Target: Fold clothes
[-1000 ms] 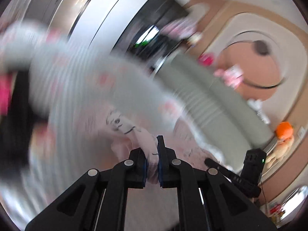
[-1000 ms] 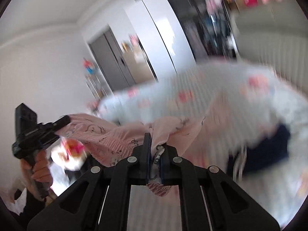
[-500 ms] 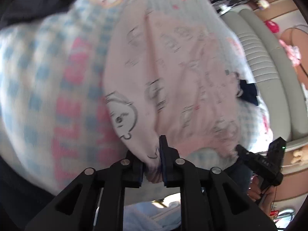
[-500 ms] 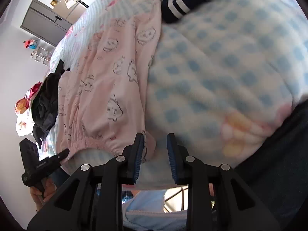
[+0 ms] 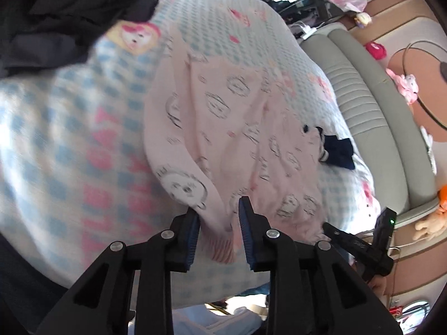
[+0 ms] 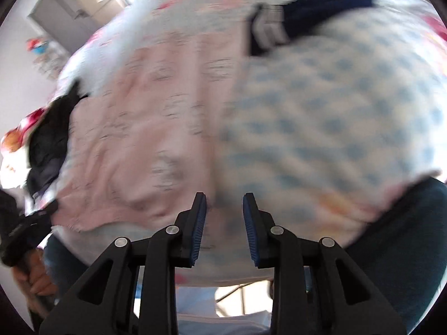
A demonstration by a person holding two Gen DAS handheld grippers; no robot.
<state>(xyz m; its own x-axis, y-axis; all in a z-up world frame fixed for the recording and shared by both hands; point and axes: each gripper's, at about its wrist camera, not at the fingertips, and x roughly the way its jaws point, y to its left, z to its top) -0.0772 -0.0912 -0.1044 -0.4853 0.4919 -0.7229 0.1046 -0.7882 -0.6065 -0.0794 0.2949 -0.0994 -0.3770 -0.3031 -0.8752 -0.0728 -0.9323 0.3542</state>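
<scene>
A pink garment printed with cartoon faces (image 5: 223, 128) lies spread on a blue-and-white checked blanket (image 5: 56, 145) over the bed. My left gripper (image 5: 218, 217) is open, its jaws either side of the garment's near ribbed hem, not pinching it. The right gripper (image 5: 360, 248) shows at the lower right of the left wrist view. In the right wrist view the same pink garment (image 6: 139, 139) lies to the left, blurred. My right gripper (image 6: 224, 217) is open and empty over the blanket (image 6: 321, 117) just past the garment's edge.
A pile of dark clothes (image 5: 56, 14) lies at the far left of the bed, also in the right wrist view (image 6: 50, 134). A navy item with white stripes (image 5: 335, 150) lies beyond the garment (image 6: 307, 14). A grey padded headboard (image 5: 377, 117) runs along the right.
Both grippers held the pink garment up a second ago. It now lies flat on the blanket. The right gripper opened first, and the left has now opened too.
</scene>
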